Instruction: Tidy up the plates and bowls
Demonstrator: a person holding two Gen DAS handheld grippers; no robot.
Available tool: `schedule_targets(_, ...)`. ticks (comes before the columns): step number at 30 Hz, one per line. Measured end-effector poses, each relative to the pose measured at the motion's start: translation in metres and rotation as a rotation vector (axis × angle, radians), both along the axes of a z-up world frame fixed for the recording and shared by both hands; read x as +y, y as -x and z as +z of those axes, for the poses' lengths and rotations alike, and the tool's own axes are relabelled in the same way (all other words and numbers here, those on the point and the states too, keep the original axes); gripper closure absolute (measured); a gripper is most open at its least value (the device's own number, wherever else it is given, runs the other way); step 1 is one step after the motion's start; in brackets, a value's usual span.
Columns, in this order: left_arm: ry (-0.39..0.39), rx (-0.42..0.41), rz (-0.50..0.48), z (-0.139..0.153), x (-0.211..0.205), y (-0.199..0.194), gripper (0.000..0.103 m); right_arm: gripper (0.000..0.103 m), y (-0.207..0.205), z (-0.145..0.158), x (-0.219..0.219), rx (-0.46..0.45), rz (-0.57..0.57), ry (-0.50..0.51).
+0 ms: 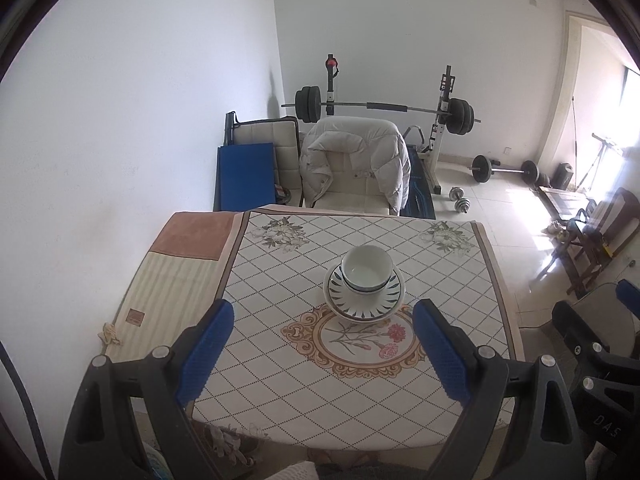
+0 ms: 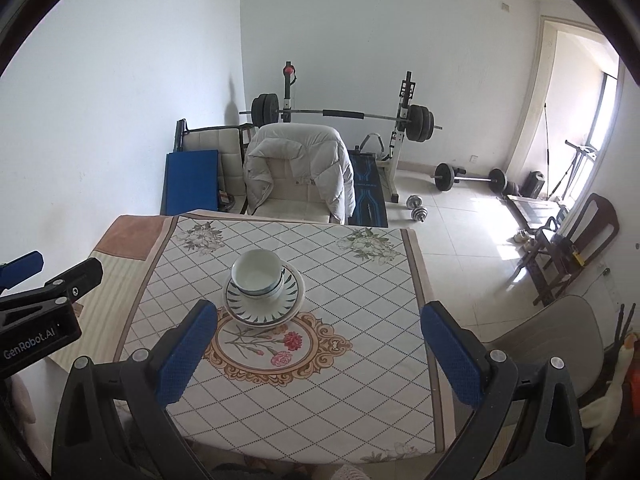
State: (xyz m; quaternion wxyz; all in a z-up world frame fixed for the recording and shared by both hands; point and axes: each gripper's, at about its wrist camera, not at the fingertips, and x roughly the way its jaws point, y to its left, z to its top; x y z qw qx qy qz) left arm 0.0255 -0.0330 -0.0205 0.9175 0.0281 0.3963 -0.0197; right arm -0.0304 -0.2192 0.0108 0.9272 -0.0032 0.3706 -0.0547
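Tablecloth [image 1: 304, 392] with diamond grid and flower medallion covers the table nearest; left gripper [image 1: 324, 344] and right gripper [image 2: 320, 344] hover above it, jaws wide, empty. Stacked bowls [image 1: 367, 269] sit upright, mouths up, on stacked plates [image 1: 364, 300] at the medallion's far edge. Beyond: jacket-draped chair [image 1: 356, 164], barbell rack [image 1: 380, 106], white walls

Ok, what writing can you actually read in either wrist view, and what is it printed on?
"GenRobot.AI": white print on the black body of the left claw, seen in the right wrist view.
"DAS": faint letters on the black body of the right claw, seen in the left wrist view; the rest is cut off.
Small patch on the striped cloth: too blurred to read.
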Motion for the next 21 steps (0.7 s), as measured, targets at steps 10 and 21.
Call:
schedule_targets(10,0.013,-0.008,0.000,-0.001,0.019,0.024,0.008,0.000,0.039,0.022,0.024,-0.001,-0.037,0.054)
schedule_targets(21,0.029,-0.040,0.021,0.001,0.037,0.031,0.004,0.000,0.040,0.021,0.036,0.004,-0.066,0.070)
